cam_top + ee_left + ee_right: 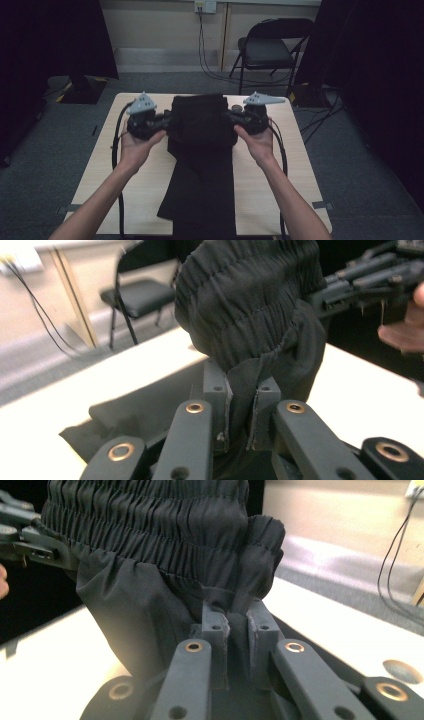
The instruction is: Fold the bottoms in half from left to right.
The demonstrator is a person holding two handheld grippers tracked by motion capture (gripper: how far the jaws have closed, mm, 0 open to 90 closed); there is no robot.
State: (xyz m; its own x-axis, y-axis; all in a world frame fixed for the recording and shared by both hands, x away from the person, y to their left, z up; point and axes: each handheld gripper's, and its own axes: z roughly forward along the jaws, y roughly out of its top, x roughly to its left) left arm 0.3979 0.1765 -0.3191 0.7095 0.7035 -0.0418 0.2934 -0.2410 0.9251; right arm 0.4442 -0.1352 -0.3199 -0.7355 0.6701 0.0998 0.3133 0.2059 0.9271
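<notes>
A pair of black trousers [202, 150] with a gathered elastic waistband hangs between both grippers above the light wooden table [280, 175]. Its legs trail down over the tabletop toward the near edge. My left gripper [167, 121] is shut on the waistband's left side; in the left gripper view the pads pinch a fold of the black cloth [245, 390]. At the waistband's right side my right gripper [231, 118] is shut too, with the black cloth [235, 605] squeezed between its pads. The waistband [150, 525] stretches across to the other gripper.
A black folding chair [267, 47] stands behind the table, with cables on the floor near it. Dark curtains hang at both sides. Grey carpet surrounds the table. Gripper cables trail along both forearms.
</notes>
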